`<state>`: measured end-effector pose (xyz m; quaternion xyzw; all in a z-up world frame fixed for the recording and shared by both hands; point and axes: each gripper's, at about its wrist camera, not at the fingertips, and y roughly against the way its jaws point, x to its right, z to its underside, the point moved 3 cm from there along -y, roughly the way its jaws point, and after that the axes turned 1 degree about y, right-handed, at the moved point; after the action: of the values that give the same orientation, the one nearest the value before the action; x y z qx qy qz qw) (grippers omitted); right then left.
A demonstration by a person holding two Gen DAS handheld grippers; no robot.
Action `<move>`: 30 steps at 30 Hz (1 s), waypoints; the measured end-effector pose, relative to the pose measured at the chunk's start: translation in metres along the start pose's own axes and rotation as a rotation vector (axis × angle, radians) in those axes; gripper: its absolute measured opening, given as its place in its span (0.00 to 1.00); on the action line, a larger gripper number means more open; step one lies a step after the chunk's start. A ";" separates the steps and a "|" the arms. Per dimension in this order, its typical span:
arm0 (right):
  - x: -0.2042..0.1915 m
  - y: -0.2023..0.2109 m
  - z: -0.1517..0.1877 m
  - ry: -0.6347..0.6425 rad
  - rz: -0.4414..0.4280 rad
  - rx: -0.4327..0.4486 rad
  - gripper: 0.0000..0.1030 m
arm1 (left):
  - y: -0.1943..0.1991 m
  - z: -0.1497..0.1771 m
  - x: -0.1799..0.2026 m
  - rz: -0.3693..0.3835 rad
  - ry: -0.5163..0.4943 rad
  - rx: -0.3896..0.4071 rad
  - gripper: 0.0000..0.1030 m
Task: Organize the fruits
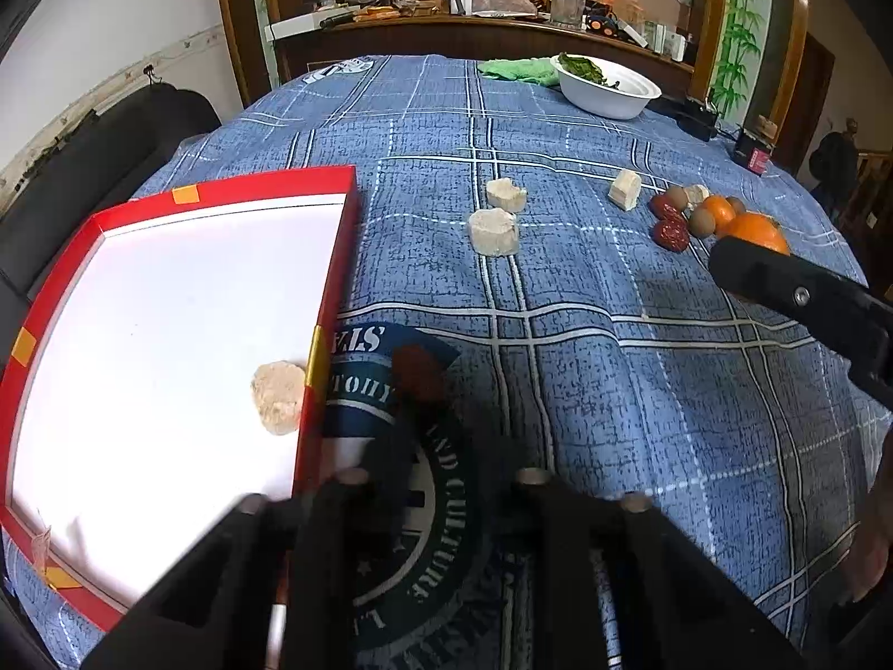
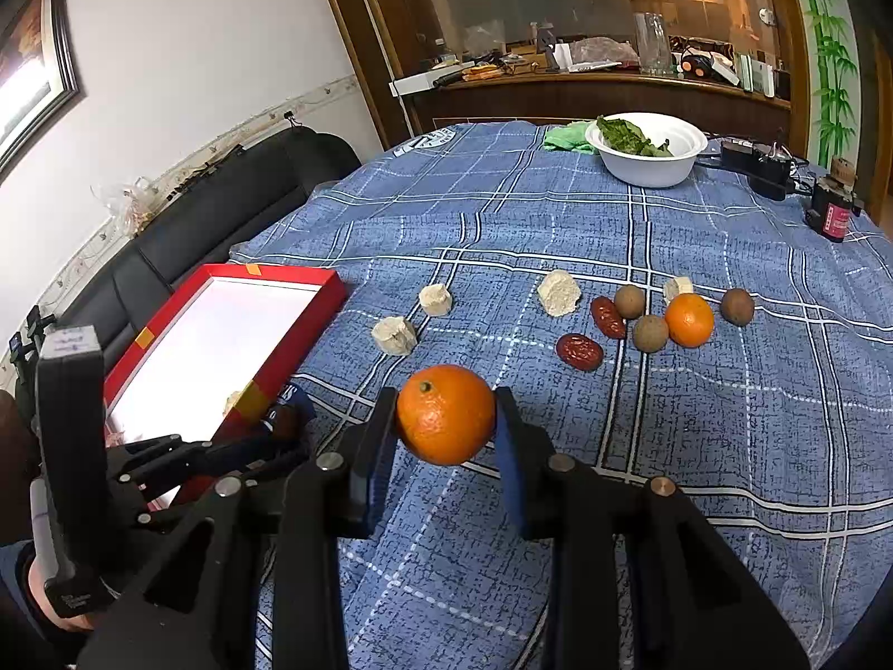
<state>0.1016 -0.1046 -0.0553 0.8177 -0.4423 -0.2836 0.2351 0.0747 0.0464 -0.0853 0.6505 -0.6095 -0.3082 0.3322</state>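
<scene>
The right gripper [image 2: 445, 424] is grasping a round, glossy orange [image 2: 445, 422] with a green stem-dot, between its fingers.

The left gripper [image 1: 416, 385] is clenched on a dark red date [image 1: 416, 371].

woven blue plaid cloth [image 2: 558, 234] covers the counter; the red cardboard box [image 2: 312, 301] has a smooth white lining; orange [image 2: 445, 421] peel glossy, dimpled.
</scene>
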 end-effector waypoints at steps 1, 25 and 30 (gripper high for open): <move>0.000 0.000 0.000 0.001 0.000 0.001 0.34 | -0.001 -0.001 -0.001 0.000 0.005 -0.001 0.10; -0.003 -0.002 0.002 0.005 0.005 -0.017 0.34 | 0.007 -0.008 -0.002 0.027 0.068 0.018 0.19; -0.020 0.007 -0.002 0.032 0.010 -0.009 0.34 | 0.047 -0.001 -0.018 0.029 0.091 0.091 0.18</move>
<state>0.0896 -0.0912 -0.0443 0.8188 -0.4413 -0.2713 0.2472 0.0474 0.0627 -0.0469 0.6693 -0.6165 -0.2454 0.3343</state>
